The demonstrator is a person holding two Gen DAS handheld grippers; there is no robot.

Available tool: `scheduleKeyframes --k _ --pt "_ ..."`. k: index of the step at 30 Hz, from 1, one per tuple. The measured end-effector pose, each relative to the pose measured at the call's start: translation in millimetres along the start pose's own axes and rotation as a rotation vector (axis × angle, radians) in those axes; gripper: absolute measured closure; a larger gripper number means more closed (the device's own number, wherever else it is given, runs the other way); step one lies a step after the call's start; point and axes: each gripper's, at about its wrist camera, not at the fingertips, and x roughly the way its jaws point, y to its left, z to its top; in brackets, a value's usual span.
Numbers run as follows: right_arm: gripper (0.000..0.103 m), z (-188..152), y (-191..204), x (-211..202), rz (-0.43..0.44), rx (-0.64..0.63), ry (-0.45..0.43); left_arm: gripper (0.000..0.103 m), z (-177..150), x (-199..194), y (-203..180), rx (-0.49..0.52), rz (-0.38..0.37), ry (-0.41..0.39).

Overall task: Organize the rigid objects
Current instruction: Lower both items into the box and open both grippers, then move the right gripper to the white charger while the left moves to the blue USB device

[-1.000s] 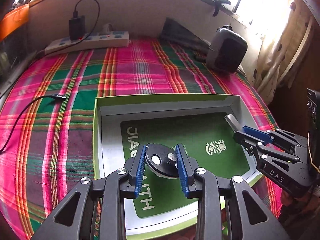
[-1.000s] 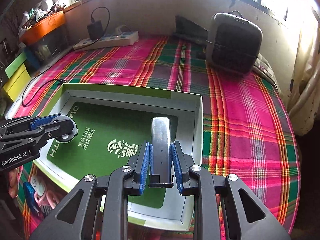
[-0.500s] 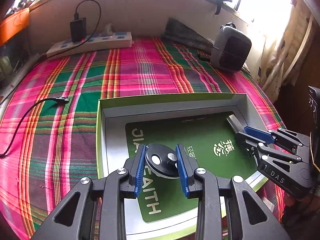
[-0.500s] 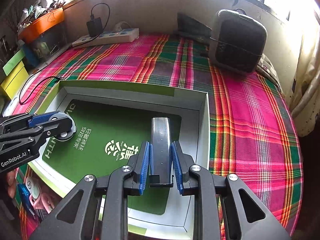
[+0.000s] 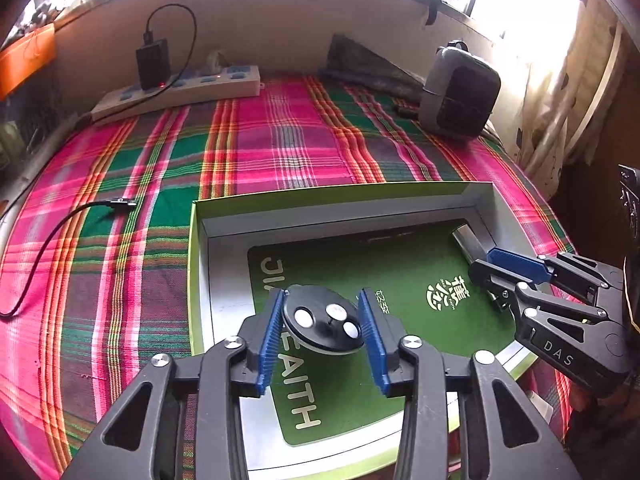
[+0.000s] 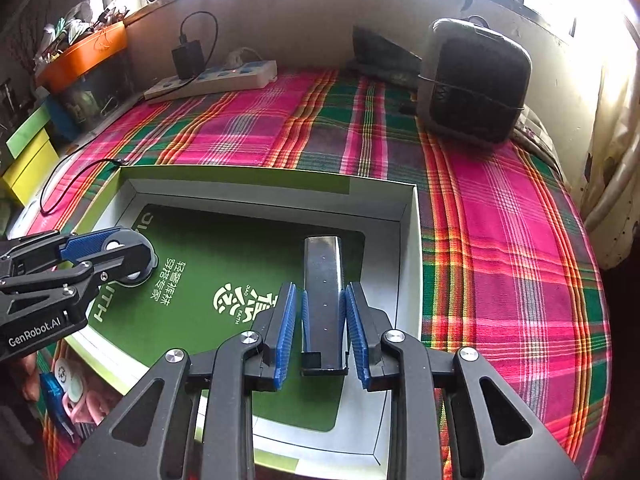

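Left wrist view: we see the left hand-held gripper, jaws opening, around a black disc in the green-lined box. Right wrist view alone shows us the right hand-held gripper, jaws opening, straddling a dark metal bar lying in the box.

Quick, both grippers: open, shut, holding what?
Left gripper: jaws opening, black disc between them, released.
Right gripper: jaws opening, dark metal bar between them, released.
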Motion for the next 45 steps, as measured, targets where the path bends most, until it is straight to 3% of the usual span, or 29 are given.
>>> scheduleKeyframes --k 6,10,26,45 --pt "0.066 -2 1 -3 0.014 0.009 -0.015 0.058 -1 -3 1 0.0 0.01 -0.004" --pt "0.055 -3 0 -9 0.022 0.022 -0.032 0.058 -4 -8 0 0.001 0.01 -0.011" --pt "0.055 -19 2 -47 0.025 0.059 -0.086 0.058 -25 -62 0 -0.024 0.014 -0.092" --pt "0.055 -72 -11 -93 0.029 0.126 -0.136 0.058 -77 -109 12 -0.096 -0.009 -0.141"
